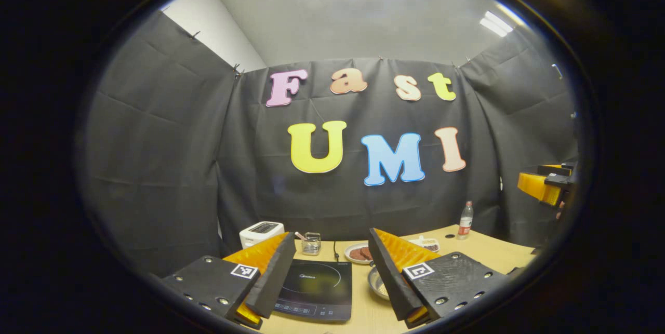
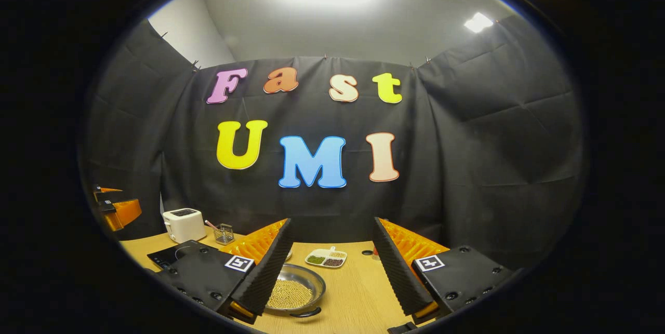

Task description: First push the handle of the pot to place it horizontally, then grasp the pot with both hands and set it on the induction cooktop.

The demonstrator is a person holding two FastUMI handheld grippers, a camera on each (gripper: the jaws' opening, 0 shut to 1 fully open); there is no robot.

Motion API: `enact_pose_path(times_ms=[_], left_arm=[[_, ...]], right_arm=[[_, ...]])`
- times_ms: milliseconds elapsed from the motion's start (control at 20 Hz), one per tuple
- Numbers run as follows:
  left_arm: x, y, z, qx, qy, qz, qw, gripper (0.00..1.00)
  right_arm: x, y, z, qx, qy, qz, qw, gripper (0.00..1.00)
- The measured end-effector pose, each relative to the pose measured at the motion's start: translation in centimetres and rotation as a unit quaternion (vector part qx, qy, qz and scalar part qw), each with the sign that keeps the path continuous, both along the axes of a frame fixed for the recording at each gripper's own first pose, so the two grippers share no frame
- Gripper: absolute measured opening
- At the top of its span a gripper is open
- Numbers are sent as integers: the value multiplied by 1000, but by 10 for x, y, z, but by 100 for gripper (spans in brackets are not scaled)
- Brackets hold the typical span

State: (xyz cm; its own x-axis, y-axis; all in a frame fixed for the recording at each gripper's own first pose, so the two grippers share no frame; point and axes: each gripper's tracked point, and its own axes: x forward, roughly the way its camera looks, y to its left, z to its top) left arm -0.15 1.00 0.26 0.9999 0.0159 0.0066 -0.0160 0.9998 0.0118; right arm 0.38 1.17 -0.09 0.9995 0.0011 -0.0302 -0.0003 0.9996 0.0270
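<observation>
I count: white toaster (image 2: 183,224), wire basket (image 1: 311,243), water bottle (image 1: 465,219), divided snack tray (image 2: 326,257), plate of brown food (image 1: 359,253).

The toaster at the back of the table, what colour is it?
White, with a dark top; the toaster shows best in the right gripper view.

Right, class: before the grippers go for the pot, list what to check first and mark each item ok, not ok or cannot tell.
1. Left gripper open: ok.
2. Right gripper open: ok.
3. Cooktop bare for the pot: ok.
4. Pot on the table, between the right gripper's fingers: ok.
5. Pot handle horizontal: cannot tell.
6. Pot empty: not ok, it holds small yellowish beads.
</observation>
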Motion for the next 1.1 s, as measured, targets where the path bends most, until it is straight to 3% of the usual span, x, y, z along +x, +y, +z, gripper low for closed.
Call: enact_pose_path(times_ms=[100, 200, 250, 450, 600, 700, 750, 800, 850, 900, 1100], left_arm=[[-1, 1, -2, -1, 2, 1, 1000, 86], [0, 1, -3, -1, 3, 1, 1000, 84], [0, 3, -4, -1, 3, 2, 1000, 84], [-1, 4, -1, 1, 0, 2, 1000, 84], [0, 5, -2, 0, 0, 2, 1000, 86], [0, 12, -2, 3, -2, 7, 1000, 84], [1, 17, -2, 4, -4, 10, 1000, 84], [1, 19, -2, 3, -3, 11, 1000, 86], [2, 24, -3, 3, -4, 13, 1000, 84], [3, 27, -2, 3, -4, 14, 1000, 84], [8, 45, -4, 2, -5, 17, 1000, 86]], right_arm=[[0, 2, -3, 1, 4, 5, 1000, 96], [0, 5, -3, 2, 6, 9, 1000, 88], [-1, 6, -3, 3, 6, 11, 1000, 76], [-1, 7, -4, 5, 9, 10, 1000, 49], [2, 14, -15, 6, 24, 15, 1000, 43], [3, 14, -13, 13, 28, 15, 999, 7], [-5, 17, -16, 12, 31, 15, 999, 7], [2, 15, -18, 9, 30, 10, 999, 0], [-1, 26, -16, 10, 32, 33, 999, 6], [3, 36, -22, 8, 40, 50, 998, 2], [0, 58, -30, 1, 56, 76, 996, 2]])
